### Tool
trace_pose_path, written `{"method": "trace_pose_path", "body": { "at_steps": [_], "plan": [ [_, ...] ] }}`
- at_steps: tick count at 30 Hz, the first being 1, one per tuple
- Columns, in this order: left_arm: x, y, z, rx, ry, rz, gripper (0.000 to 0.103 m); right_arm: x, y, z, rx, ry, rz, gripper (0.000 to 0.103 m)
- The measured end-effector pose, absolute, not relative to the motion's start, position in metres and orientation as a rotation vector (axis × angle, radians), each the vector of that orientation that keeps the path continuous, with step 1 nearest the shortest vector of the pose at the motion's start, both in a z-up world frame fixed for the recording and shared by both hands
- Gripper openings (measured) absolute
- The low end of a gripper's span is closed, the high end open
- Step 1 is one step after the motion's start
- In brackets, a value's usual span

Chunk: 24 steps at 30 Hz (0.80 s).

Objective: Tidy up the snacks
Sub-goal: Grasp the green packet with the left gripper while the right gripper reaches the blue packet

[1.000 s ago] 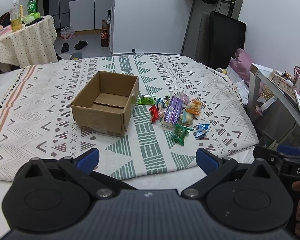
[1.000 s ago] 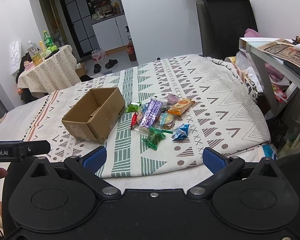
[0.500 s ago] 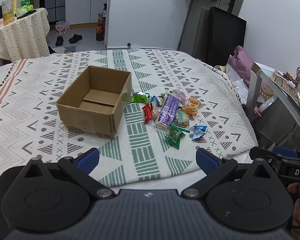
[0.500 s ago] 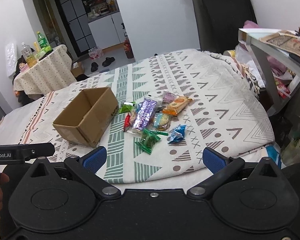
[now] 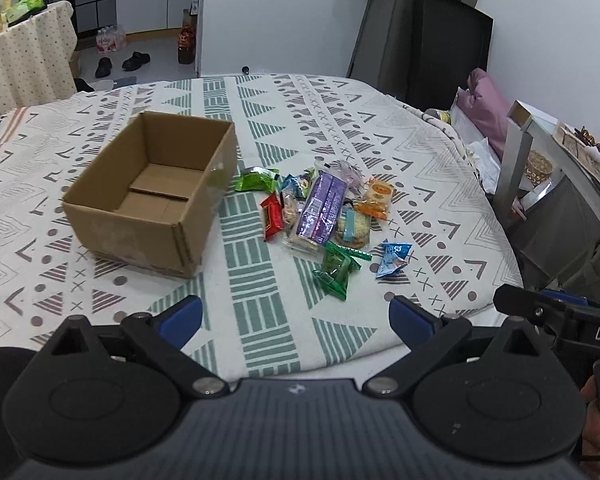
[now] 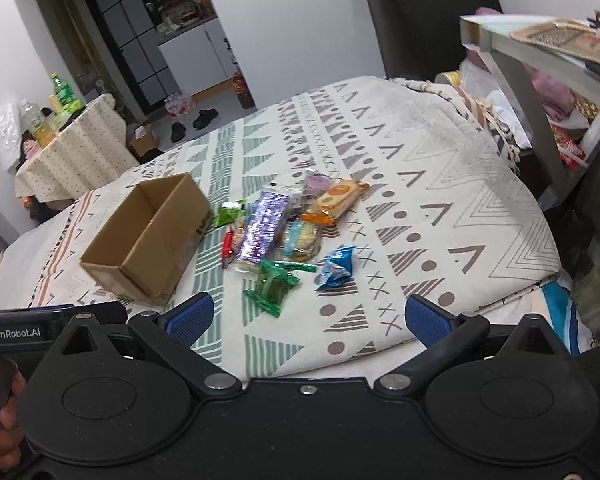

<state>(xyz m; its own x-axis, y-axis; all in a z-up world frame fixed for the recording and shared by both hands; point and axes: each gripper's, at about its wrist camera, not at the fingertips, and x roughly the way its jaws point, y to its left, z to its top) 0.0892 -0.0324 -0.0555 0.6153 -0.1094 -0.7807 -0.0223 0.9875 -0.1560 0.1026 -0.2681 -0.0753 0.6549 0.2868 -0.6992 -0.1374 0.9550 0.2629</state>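
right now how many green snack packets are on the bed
2. A light green packet lies beside the cardboard box, at the pile's far edge. A dark green packet lies at the pile's near edge. Others may be hidden under the pile.

Snack pile [image 5: 324, 216] wrappers overlapping, labels too small to read, box [image 6: 148, 240] interior mostly hidden

- Box [image 5: 152, 200]: plain brown cardboard.
- Cloth [image 5: 400, 128]: cream, green and grey triangles (plus crosses, dots).
- Long pack [image 5: 324, 208]: purple.
- Packet [image 5: 394, 258] at 4 o'clock of it: blue.
- Fingertips [image 5: 180, 320]: blue.
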Motion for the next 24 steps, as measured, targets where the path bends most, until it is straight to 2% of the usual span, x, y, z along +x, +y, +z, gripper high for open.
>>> {"method": "trace_pose_path", "body": {
  "at_steps": [7,14,20,24],
  "plan": [
    [0.111,-0.041,-0.073,-0.169,0.943,-0.049,0.098,0.123,-0.276,-0.095,0.227,0.872,0.225,0.100],
    [0.136,-0.051,-0.096,-0.185,0.992,-0.031,0.086,0.147,-0.285,-0.114,0.282,0.925,0.216,0.094],
    [0.152,-0.059,-0.114,-0.178,1.028,-0.022,0.084,0.162,-0.291,-0.137,0.347,0.976,0.211,0.092],
    [0.165,-0.063,-0.125,-0.188,1.051,-0.017,0.077,0.172,-0.289,-0.146,0.374,0.991,0.226,0.091]
  ]
}}
